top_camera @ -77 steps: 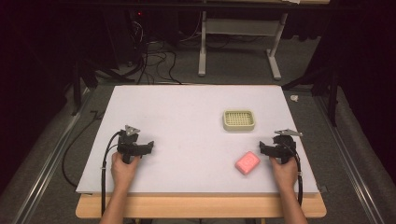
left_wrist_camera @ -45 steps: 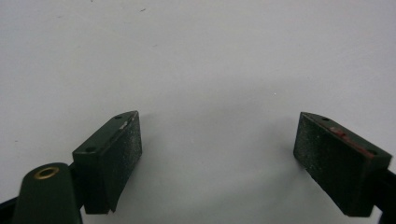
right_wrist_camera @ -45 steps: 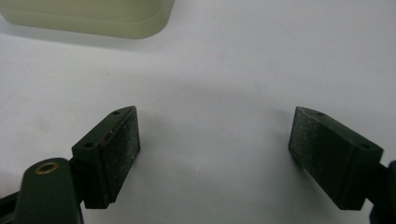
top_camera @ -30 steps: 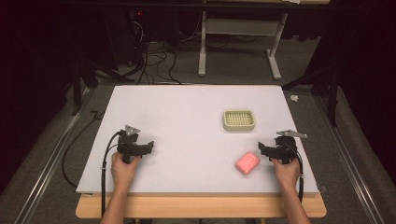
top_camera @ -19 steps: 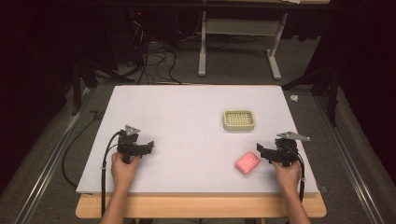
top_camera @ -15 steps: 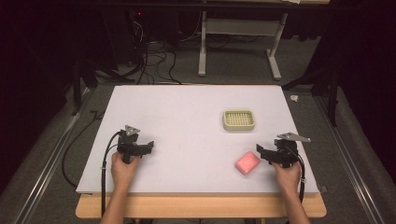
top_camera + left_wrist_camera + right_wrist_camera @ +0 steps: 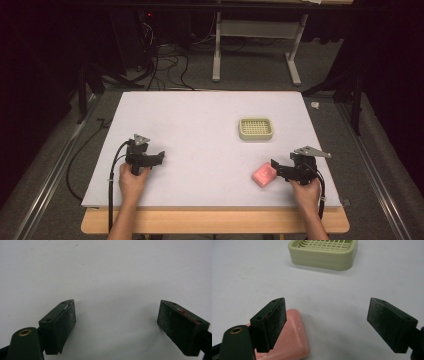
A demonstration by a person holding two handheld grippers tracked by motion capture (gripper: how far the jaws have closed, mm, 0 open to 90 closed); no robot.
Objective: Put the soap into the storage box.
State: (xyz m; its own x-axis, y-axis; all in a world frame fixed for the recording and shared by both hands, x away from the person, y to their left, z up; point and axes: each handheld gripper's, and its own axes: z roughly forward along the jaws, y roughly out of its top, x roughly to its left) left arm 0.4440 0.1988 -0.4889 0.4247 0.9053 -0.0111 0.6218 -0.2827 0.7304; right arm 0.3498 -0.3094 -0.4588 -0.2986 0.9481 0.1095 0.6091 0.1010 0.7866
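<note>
Pink soap bar (image 7: pixel 264 175) near the front right of the white surface (image 7: pixel 200 120).
The right gripper (image 7: pixel 278 168) sits just beside it, jaws wide apart and empty, one jaw over the bar's edge. A green soap dish (image 7: pixel 255 128) lies farther back. The left gripper (image 7: pixel 159 158) rests well apart, jaws spread, holding nothing.

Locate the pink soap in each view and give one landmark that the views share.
High view: soap lies near the table's front right, just left of the right gripper.
Left gripper view: bare table, no soap.
Right gripper view: soap at bottom left, partly behind the left jaw.
Shared landmark: green dish beyond the soap.
</note>
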